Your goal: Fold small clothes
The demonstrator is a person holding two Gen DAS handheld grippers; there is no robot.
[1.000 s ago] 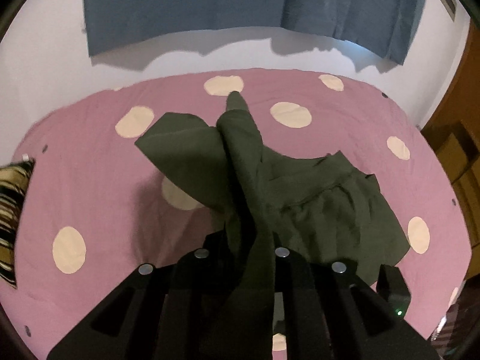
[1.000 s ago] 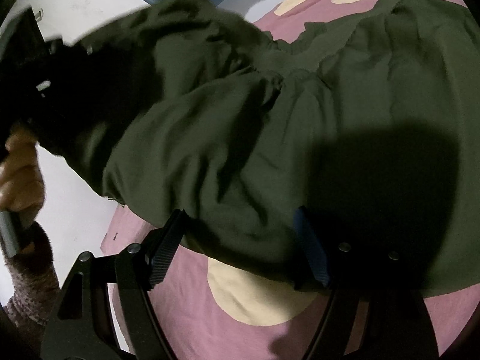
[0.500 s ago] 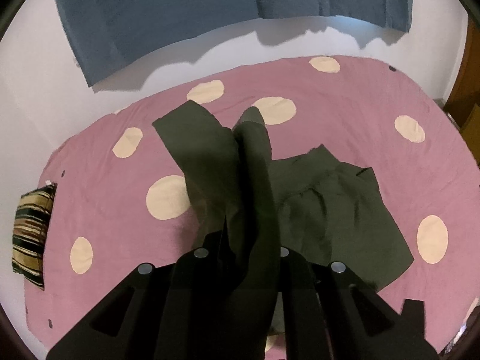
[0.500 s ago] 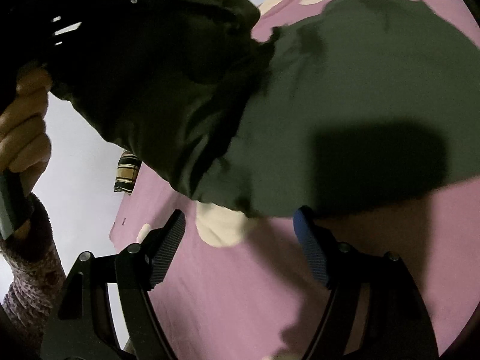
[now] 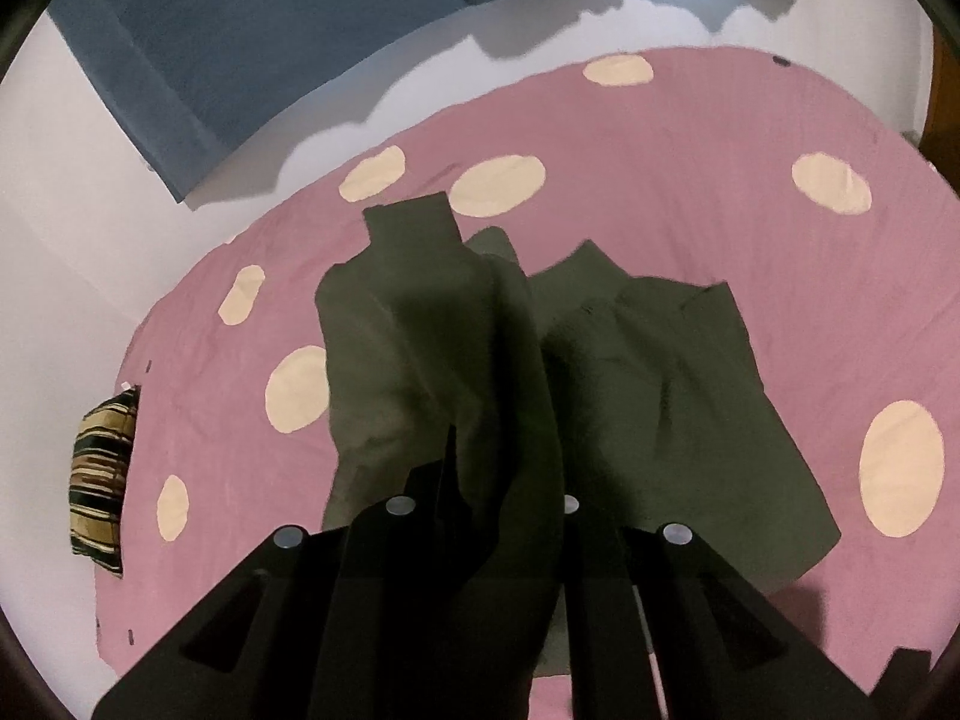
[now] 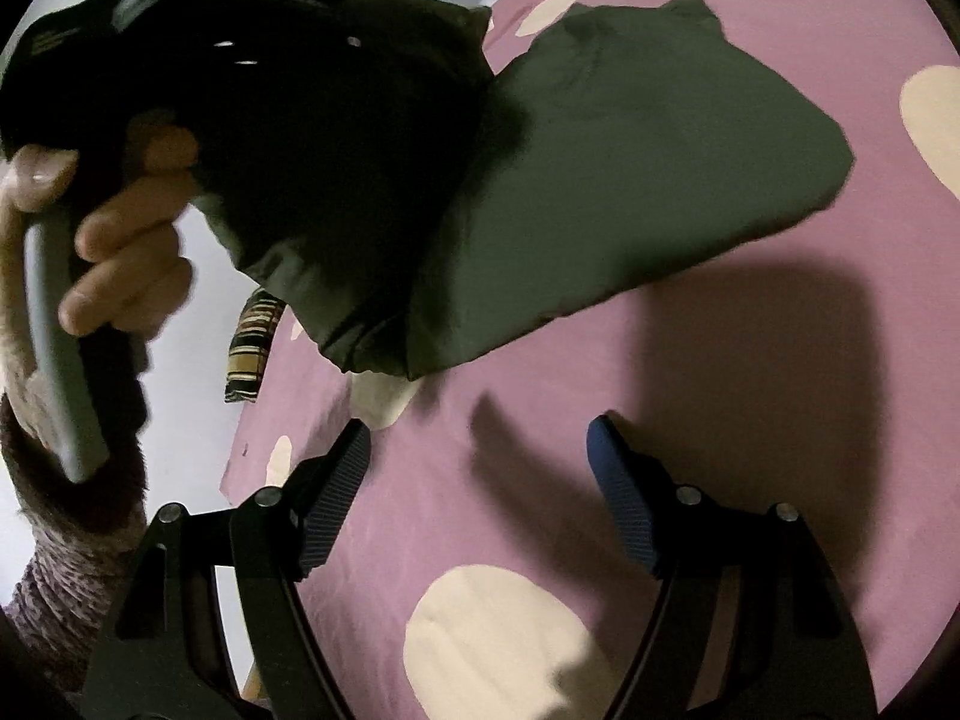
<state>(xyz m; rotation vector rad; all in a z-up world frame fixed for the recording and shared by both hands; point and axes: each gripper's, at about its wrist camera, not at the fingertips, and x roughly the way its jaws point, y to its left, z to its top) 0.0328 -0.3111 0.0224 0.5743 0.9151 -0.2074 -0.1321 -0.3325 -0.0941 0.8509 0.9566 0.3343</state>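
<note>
The dark green garment [image 5: 648, 396] lies on the pink dotted bedspread [image 5: 690, 168], one fold lifted and pinched in the closed left hand-held gripper [image 5: 504, 516]. The right hand-held gripper [image 6: 480, 480] stands wide and empty just beside the garment's near edge.

black two-finger gripper frames [image 6: 480, 498] with round silver screws, ribbed blue pads [image 6: 621, 498], grey handle [image 6: 57, 336], mottled purple knit sleeve [image 6: 60, 576]

One green garment [image 5: 648, 396], one striped cushion [image 5: 99, 480], two grippers [image 5: 504, 516] [image 6: 480, 480]
</note>
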